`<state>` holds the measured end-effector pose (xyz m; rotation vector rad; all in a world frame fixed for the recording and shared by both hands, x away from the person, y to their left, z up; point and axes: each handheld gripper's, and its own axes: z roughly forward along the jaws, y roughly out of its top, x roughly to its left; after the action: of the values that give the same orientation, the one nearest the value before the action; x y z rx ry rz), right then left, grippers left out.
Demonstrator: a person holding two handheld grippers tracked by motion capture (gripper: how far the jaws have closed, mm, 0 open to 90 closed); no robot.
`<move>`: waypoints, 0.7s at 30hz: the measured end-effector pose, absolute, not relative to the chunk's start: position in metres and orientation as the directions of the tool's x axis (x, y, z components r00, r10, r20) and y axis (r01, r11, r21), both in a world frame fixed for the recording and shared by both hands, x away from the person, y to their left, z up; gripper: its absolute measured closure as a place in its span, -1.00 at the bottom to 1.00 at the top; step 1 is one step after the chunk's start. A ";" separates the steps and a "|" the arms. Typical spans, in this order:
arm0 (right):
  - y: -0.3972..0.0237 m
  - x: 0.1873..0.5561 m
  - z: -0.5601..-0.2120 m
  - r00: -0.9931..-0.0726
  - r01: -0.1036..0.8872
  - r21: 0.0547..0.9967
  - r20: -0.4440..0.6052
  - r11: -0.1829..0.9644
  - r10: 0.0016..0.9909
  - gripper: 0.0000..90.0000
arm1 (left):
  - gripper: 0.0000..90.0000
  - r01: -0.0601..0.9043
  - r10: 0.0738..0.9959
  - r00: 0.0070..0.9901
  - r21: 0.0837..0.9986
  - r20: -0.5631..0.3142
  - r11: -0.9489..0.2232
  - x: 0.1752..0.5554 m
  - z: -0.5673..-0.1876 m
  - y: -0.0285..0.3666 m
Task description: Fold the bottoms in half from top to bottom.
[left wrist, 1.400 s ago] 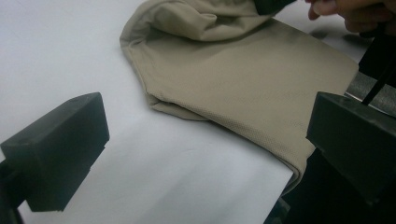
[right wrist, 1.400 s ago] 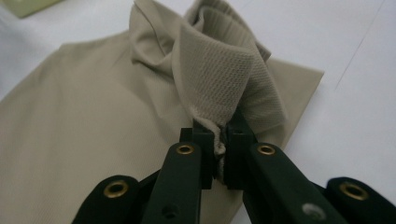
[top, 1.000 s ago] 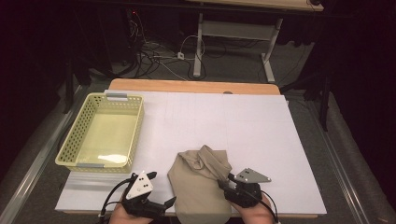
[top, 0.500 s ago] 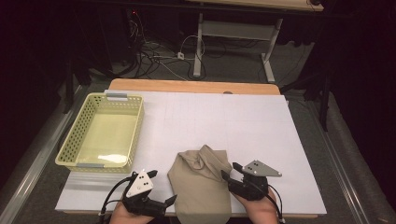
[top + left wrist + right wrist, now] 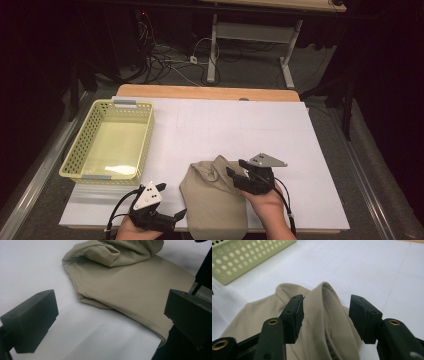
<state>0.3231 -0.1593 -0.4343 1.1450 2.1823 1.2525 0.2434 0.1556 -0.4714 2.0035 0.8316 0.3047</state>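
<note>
A tan cloth (image 5: 215,200) lies crumpled on the white sheet at the table's front edge, folded flat at the near end and bunched at the far end. My left gripper (image 5: 176,217) rests low just left of the cloth (image 5: 130,287), open (image 5: 110,322), with bare sheet and the cloth's edge between its jaws. My right gripper (image 5: 236,169) hovers over the cloth's right side. Its jaws have just been opening and stand apart (image 5: 325,312) above a raised fold of the cloth (image 5: 322,300), with nothing pressed between them.
A pale yellow perforated basket (image 5: 125,103) stands at the left of the white sheet (image 5: 240,125), and its wall (image 5: 249,255) is also in the right gripper view. A wooden table edge (image 5: 200,92) runs along the back. Cables and a stand are on the floor beyond.
My right gripper has lifted and moved away from the front edge, over the cloth's right side, with its jaws a little wider. The left gripper and the cloth have stayed put.
</note>
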 end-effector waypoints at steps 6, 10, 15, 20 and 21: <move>-0.143 0.329 -0.438 -0.608 0.486 0.820 0.067 0.303 0.791 0.02 | -1.00 0.444 0.663 0.737 0.831 -0.127 -0.335 0.243 -0.472 0.158; -0.141 0.336 -0.444 -0.601 0.534 0.788 0.097 0.308 0.794 -0.08 | -1.00 0.444 0.663 0.738 0.831 -0.126 -0.336 0.243 -0.472 0.158; -0.146 0.342 -0.451 -0.586 0.566 0.763 0.107 0.312 0.803 -0.09 | -1.00 0.434 0.662 0.741 0.831 -0.110 -0.347 0.243 -0.470 0.158; -0.147 0.344 -0.461 -0.589 0.581 0.737 0.088 0.345 0.803 -0.02 | -1.00 0.431 0.660 0.744 0.828 -0.102 -0.358 0.243 -0.471 0.156; -0.146 0.345 -0.463 -0.590 0.584 0.732 0.086 0.351 0.803 0.00 | -1.00 0.431 0.660 0.744 0.828 -0.101 -0.359 0.243 -0.471 0.156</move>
<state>0.3447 -0.1463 -0.4631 1.2346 2.3291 1.0804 0.2431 0.1558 -0.4709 2.0081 0.8254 0.3103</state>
